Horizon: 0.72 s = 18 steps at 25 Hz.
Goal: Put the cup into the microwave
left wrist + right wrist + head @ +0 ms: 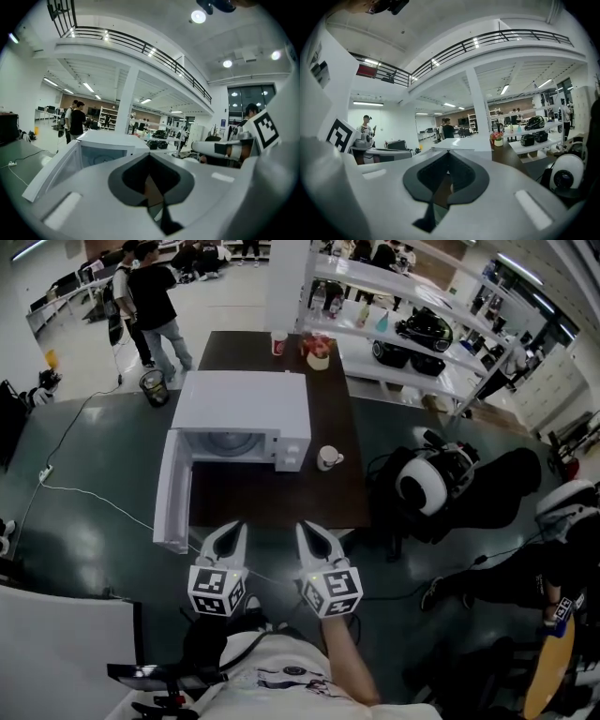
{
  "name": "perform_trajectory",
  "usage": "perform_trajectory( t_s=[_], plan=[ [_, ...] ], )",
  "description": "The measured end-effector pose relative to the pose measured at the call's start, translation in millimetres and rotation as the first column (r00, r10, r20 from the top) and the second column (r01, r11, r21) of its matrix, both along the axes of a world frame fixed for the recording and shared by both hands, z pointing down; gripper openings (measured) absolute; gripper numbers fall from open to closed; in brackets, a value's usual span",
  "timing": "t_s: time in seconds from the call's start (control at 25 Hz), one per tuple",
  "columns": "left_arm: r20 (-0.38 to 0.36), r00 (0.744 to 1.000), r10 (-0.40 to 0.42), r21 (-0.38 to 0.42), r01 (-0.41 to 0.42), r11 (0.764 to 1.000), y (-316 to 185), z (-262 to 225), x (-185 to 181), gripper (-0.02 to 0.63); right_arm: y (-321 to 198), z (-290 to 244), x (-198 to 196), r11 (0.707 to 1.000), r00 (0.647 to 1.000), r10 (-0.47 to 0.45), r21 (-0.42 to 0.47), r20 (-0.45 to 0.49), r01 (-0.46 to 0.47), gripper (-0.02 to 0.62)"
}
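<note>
Left claw [231, 538], right claw [315, 538] — one cup [328, 457], one microwave [242, 399]

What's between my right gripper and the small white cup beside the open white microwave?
Only bare dark brown tabletop lies between the right gripper and the small white cup. The head view shows this.

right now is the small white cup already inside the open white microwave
No, the small white cup stands on the dark brown table, right of the white microwave.
</note>
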<state>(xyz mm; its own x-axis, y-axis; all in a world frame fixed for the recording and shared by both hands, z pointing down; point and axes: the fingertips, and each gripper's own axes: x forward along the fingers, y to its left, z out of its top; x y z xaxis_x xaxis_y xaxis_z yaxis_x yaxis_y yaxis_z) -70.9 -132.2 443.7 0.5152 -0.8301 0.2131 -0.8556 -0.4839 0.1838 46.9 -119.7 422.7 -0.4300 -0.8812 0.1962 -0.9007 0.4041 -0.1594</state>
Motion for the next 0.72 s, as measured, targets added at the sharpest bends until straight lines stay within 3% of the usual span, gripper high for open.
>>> perform_trajectory(
  t_s=[0.24,0.72],
  plan=[
    [-0.001,1.0,-0.022,-0.038,0.022,0.999,-22.9,12.6,-22.6,-0.002,-18.0,12.6,-10.8,0.999,1.0,0.012,-0.036,-0.012,-0.012,0.002],
    [0.009,1.0,-0.02,-0.024,0.02,1.0,-85.7,12.2,-0.1,-0.002,-80.1,19.9,9.3,0.999,1.0,0.008,-0.048,0.001,-0.008,0.002]
  ],
)
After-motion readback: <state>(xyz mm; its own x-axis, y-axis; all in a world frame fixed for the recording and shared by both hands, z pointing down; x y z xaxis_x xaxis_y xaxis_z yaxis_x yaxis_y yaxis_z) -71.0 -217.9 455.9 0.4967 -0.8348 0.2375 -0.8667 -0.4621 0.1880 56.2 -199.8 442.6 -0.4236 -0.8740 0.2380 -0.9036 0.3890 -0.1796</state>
